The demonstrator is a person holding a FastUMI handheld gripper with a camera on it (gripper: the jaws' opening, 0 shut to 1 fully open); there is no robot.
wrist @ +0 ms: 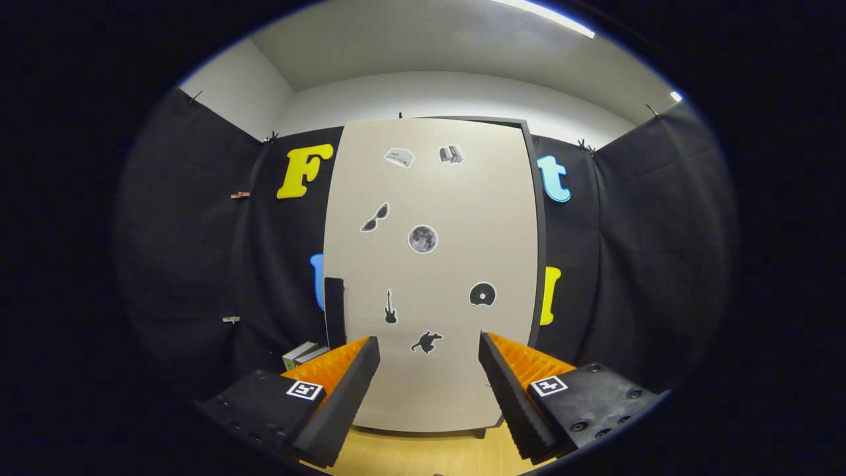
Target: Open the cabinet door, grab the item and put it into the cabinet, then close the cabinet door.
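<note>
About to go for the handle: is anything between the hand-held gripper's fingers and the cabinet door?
No. In the gripper view the open hand-held gripper faces the closed cabinet door across bare air and wooden tabletop; the black handle sits unobstructed at the door's left edge.

Black cloth wall (198,231) w/ small clips runs left, back & right. White room wall (449,92) above it, grey ceiling (423,39) w/ strip light (548,16). Wood floor (423,453) at bottom.

no readable text; cabinet door (429,264) stickers are pictures only.
</note>
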